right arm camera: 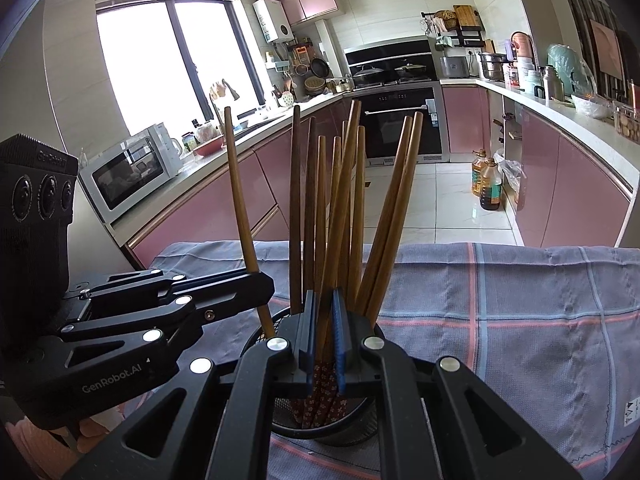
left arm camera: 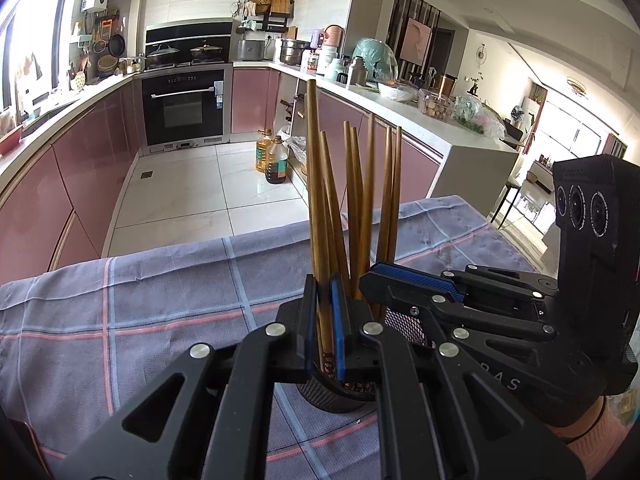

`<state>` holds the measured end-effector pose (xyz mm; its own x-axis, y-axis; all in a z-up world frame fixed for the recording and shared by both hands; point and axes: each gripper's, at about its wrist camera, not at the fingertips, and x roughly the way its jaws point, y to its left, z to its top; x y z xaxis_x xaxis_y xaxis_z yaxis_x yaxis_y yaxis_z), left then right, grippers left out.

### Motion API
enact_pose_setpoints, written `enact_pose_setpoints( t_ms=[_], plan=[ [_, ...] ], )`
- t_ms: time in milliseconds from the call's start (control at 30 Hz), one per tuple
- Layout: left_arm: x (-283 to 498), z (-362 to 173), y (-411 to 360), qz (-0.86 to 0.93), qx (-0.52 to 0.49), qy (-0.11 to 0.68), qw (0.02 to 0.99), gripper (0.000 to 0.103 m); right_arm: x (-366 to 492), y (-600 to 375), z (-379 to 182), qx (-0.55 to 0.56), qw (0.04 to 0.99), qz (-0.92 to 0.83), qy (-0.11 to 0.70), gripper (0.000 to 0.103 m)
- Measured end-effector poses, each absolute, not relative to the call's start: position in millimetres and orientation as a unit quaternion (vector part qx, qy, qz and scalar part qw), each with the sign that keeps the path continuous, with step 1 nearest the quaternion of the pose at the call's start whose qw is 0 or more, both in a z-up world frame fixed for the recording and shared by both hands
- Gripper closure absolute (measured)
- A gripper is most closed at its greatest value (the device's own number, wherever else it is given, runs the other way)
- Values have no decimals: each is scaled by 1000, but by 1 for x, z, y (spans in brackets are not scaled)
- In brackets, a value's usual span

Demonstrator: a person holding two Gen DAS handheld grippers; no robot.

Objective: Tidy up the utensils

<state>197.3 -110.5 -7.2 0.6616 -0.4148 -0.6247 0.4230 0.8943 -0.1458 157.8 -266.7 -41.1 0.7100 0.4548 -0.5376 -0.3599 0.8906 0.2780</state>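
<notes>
A black mesh holder point(right arm camera: 324, 428) is seen standing on a table covered with a grey-blue checked cloth point(right arm camera: 520, 320), and a bundle of wooden chopsticks point(right arm camera: 352, 216) is held upright in it, their thin ends fanned out above the rim and their patterned ends down inside. The left gripper point(left arm camera: 325, 320) is closed on a chopstick point(left arm camera: 316, 184) that stands in the left part of the holder, the blue pads pressed against its lower shaft just above the rim. The right gripper point(right arm camera: 324, 332) is likewise closed over the holder, its pads pinched on the lower part of chopsticks in the middle of the bundle; exactly how many are caught cannot be told. The two grippers are placed close beside each other, each seen from the other's camera. Behind the table, a kitchen with pink cabinets point(right arm camera: 224, 200), a built-in oven point(left arm camera: 184, 110) and two oil bottles point(left arm camera: 272, 156) on the tiled floor is shown.
</notes>
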Motion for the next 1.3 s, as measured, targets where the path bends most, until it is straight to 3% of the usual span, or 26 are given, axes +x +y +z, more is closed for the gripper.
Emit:
enact_pose_setpoints(
  t_ms=[233,367,467,533,667,767,833,900,1033,1300],
  plan=[
    [199,-20,-108,-229,0,353,907,95,154,-270,-39,80,923,221,305,94],
    [195,-24,-103,-228,-5,354,907,92,147,-271,-38,77,924,224,299,82],
    [188,-26,-98,-224,-10,351,909,84,140,-271,-35,73,927,224,293,79],
    [182,-26,-95,-217,-11,344,913,78,132,-271,-32,69,930,223,285,69],
    [163,-21,-84,-194,-12,320,927,55,116,-273,-27,66,937,218,267,44],
    [147,-16,-73,-168,-13,294,941,35,104,-274,-26,61,942,209,255,34],
    [137,-13,-66,-150,-11,283,947,20,96,-275,-26,59,946,202,246,20],
    [127,-10,-55,-129,-14,271,954,9,88,-273,-26,54,950,195,239,17],
    [105,-7,-38,-90,-6,245,965,5,73,-266,-29,29,958,180,222,7],
    [66,-6,-17,-38,2,204,978,5,53,-255,-37,20,965,167,201,7]
  ],
)
